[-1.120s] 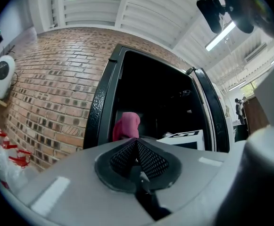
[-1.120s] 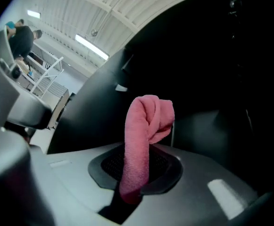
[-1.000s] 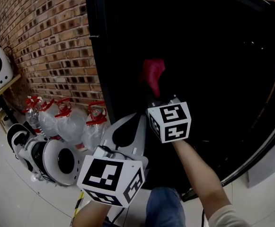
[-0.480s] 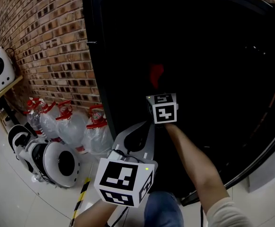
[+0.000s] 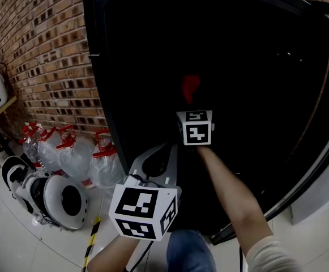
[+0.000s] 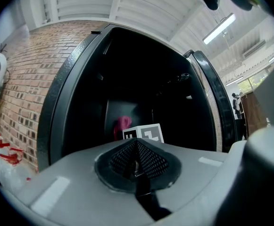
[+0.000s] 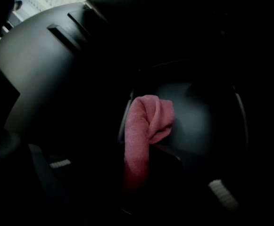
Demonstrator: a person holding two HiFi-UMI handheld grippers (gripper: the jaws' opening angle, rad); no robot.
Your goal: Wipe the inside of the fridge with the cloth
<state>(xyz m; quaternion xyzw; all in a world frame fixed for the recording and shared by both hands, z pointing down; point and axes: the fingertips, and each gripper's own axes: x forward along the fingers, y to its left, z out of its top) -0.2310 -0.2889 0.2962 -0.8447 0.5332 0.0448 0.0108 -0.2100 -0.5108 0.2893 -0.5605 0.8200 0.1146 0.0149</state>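
The fridge (image 5: 105, 95) is black and stands open, and its inside is very dark. My right gripper (image 5: 189, 107) reaches deep into it at arm's length, shut on a pink cloth (image 5: 190, 86) that sticks out past its tips. In the right gripper view the cloth (image 7: 144, 126) is bunched and folded over against a dim grey inner wall (image 7: 198, 117), and the right gripper (image 7: 139, 182) itself is almost lost in shadow. My left gripper (image 5: 165, 147) hangs outside the fridge opening, low and in front, shut with nothing in it. Its closed tips (image 6: 137, 145) point at the opening.
The fridge door (image 5: 328, 123) swings out at the right. A brick wall (image 5: 39, 50) runs along the left. Below it stand several water bottles with red caps (image 5: 73, 152) and a round white appliance (image 5: 56, 194). Yellow-black tape (image 5: 90, 242) marks the floor.
My right gripper has pushed deeper into the fridge with the cloth, which now looks smaller and farther away. The left gripper stays low outside and has barely moved.
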